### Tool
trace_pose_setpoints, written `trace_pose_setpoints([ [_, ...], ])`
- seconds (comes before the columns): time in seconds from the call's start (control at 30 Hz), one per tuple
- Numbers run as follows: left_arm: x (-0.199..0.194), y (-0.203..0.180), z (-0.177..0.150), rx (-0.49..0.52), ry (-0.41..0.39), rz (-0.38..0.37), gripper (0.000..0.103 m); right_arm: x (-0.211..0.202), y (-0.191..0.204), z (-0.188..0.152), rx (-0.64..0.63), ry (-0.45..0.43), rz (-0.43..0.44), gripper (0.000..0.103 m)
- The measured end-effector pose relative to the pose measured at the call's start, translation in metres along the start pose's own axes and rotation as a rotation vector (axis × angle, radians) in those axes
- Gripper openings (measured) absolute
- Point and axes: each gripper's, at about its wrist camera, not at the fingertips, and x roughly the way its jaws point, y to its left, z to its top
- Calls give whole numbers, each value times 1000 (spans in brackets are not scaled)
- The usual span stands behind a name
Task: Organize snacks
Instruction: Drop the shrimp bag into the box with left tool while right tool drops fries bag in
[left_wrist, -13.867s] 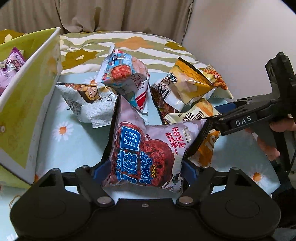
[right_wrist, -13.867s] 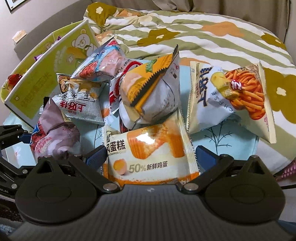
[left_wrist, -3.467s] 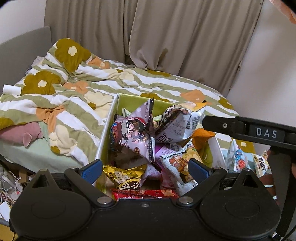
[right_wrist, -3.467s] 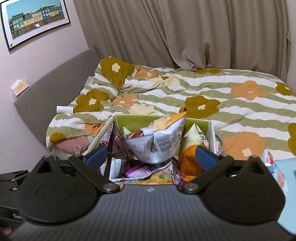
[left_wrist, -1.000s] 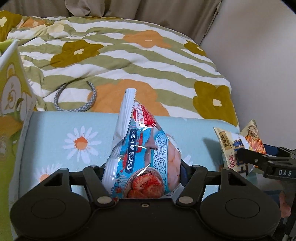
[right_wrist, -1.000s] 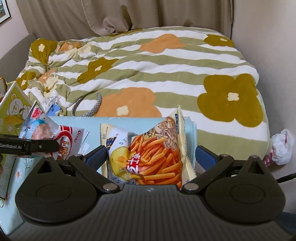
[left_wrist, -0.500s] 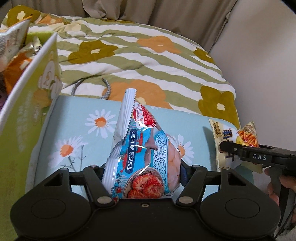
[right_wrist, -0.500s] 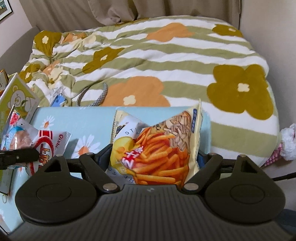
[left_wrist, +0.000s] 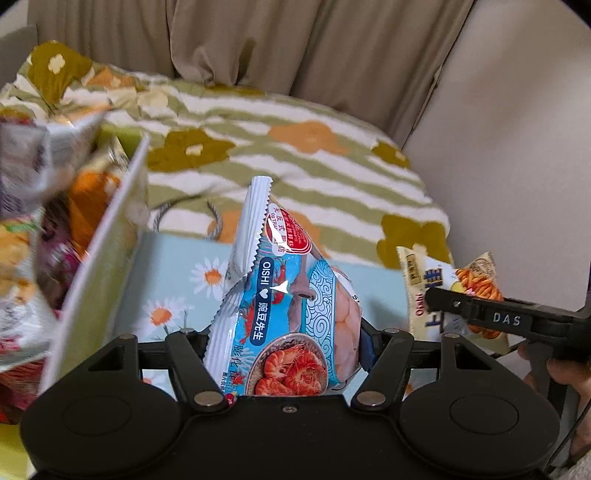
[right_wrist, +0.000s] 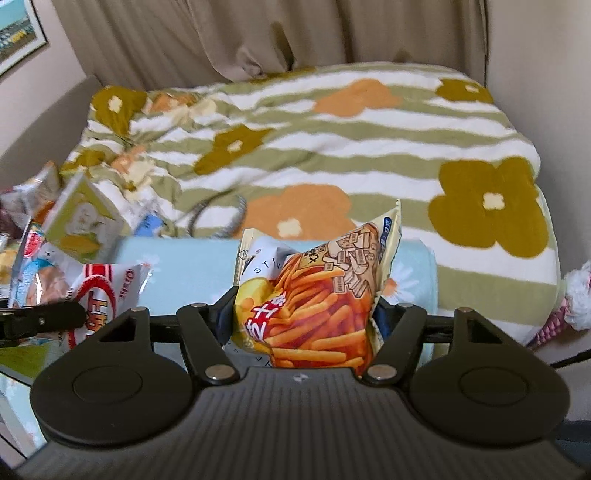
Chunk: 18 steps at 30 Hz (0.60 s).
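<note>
A blue Oishi shrimp-cracker bag (left_wrist: 284, 306) stands upright in my left gripper (left_wrist: 288, 343), which is shut on it above the daisy-print cloth (left_wrist: 177, 266). Just to its left is the green snack box (left_wrist: 107, 258), crammed with several bags (left_wrist: 22, 236). My right gripper (right_wrist: 303, 325) has its jaws closing, and its pads squeeze a yellow fries-picture stick-snack bag (right_wrist: 314, 295). That bag (left_wrist: 476, 284) also shows at the right of the left wrist view. In the right wrist view the shrimp bag (right_wrist: 37, 266) hangs at the far left, a red-and-white Oishi bag (right_wrist: 107, 291) against it.
Behind the cloth spreads a striped quilt (right_wrist: 332, 147) with big flowers. A grey braided loop (right_wrist: 207, 214) lies on it. A beige wall (left_wrist: 498, 166) closes the right side and curtains hang at the back. A hand (left_wrist: 565, 373) holds the right gripper's handle.
The right jaws have closed from wide open onto the stick-snack bag and lifted it. My left gripper has risen with the shrimp bag and moved toward the green box.
</note>
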Motion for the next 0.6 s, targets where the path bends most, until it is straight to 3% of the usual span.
trace_pose_setpoints([
  [0.33,-97,36,13,-28,-181,16,71,-55,94,22,-96,-114,136,83],
  [0.6,-159,110,24,-31,-271,10,71,-76,196,24,-126,-183,187,83],
])
